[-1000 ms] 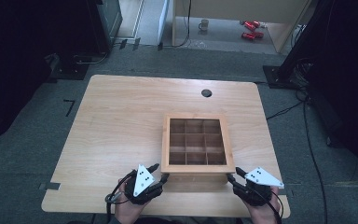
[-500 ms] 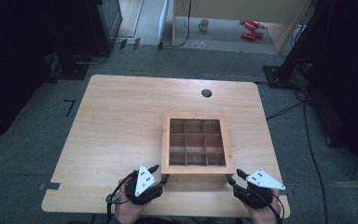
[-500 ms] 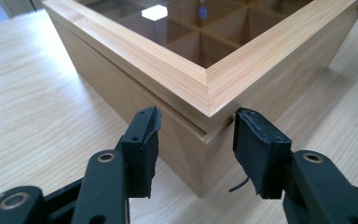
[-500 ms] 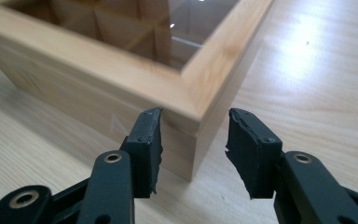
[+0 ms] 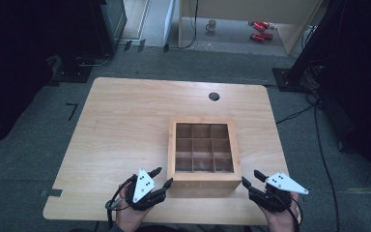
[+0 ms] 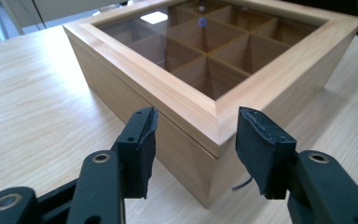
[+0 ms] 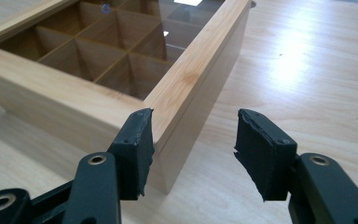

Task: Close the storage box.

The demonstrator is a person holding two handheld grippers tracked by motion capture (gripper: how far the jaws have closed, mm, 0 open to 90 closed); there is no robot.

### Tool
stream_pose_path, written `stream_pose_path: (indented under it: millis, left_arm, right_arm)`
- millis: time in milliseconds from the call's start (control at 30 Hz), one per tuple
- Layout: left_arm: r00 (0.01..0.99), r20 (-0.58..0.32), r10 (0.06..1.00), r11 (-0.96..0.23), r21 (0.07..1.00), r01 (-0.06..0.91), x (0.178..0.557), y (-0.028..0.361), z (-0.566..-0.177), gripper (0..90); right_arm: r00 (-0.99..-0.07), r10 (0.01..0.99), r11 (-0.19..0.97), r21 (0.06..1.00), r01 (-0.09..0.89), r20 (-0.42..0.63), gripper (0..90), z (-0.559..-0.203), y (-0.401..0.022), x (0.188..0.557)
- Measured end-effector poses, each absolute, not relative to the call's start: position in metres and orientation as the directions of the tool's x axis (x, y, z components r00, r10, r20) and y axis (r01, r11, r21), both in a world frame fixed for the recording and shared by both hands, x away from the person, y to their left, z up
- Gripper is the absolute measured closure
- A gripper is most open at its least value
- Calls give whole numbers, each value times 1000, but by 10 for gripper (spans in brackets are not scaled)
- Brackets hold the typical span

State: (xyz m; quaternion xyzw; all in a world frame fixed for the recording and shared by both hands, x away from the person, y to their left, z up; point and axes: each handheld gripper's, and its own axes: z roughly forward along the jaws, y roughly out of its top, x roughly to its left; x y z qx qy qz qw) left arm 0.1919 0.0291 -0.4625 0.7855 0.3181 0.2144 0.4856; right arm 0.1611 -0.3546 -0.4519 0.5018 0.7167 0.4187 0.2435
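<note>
While the square wooden box with its glass-paned lid (image 5: 204, 151) sits closed over 9 compartments, both the left gripper (image 5: 163, 177) and right gripper (image 5: 250, 178) gape empty at its near corners, so nothing looks started.

Left black two-jaw gripper (image 5: 160, 177): grey three-cornered plate with dark dots, black cable looping off it. Right black two-jaw gripper (image 5: 249, 178): same plate. Jaws carry worn black pads and brass-ringed pivots.
</note>
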Motion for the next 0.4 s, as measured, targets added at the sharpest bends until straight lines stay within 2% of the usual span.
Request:
stream_pose_path:
  millis: [400]
  left_arm:
    - [663, 32, 748, -289, 915, 282, 199, 45, -452, 477]
  right_arm:
    - [-335, 938, 110, 842, 528, 87, 440, -443, -366, 193]
